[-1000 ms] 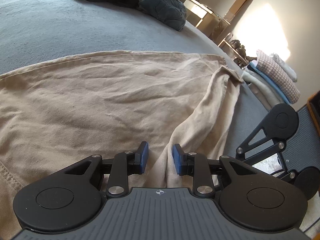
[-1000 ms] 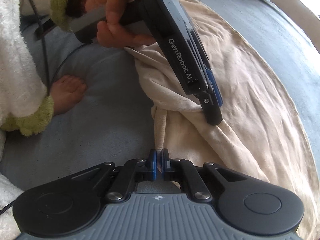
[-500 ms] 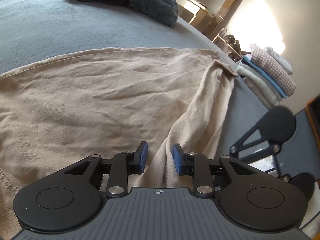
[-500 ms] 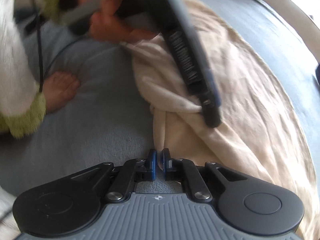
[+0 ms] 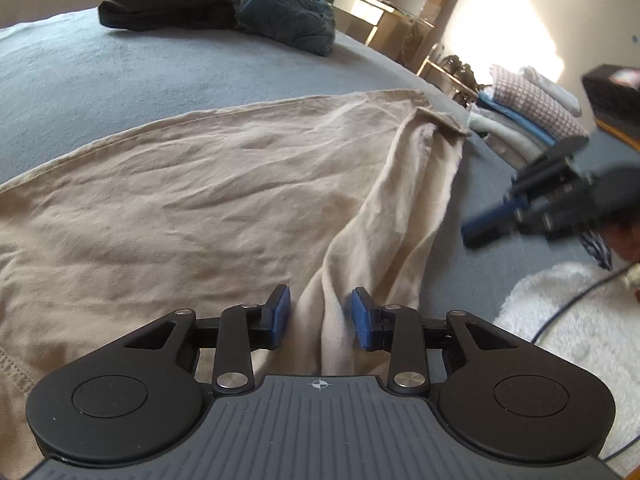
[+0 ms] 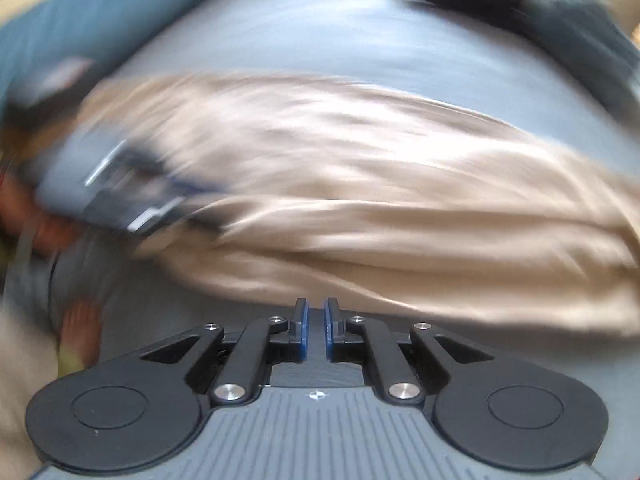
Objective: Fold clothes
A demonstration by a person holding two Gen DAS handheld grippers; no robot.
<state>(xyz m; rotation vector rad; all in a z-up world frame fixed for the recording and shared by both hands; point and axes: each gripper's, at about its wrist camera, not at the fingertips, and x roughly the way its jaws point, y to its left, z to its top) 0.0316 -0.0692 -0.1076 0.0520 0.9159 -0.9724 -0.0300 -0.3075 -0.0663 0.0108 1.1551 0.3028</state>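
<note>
A large beige garment (image 5: pixel 200 200) lies spread on the grey-blue bed cover (image 5: pixel 120 72). My left gripper (image 5: pixel 320 312) is shut on a raised fold of it that runs taut toward the far corner (image 5: pixel 440 120). My right gripper (image 6: pixel 317 320) is nearly shut, with only a narrow slit between the pads and nothing in it. In the left wrist view the right gripper (image 5: pixel 472 232) hangs in the air off the garment's right edge, blurred. The right wrist view is heavily smeared; the beige garment (image 6: pixel 360 200) fills its middle and the left gripper (image 6: pixel 132 200) shows at the left.
A dark garment (image 5: pixel 168 12) and blue jeans (image 5: pixel 288 16) are heaped at the bed's far side. A stack of folded clothes (image 5: pixel 528 120) sits at the right. White fluffy fabric (image 5: pixel 560 320) and a cable lie at the near right.
My right gripper has let go of the garment's edge and swung quickly away, now facing across the bed. The left gripper keeps its fold and has tilted upward slightly.
</note>
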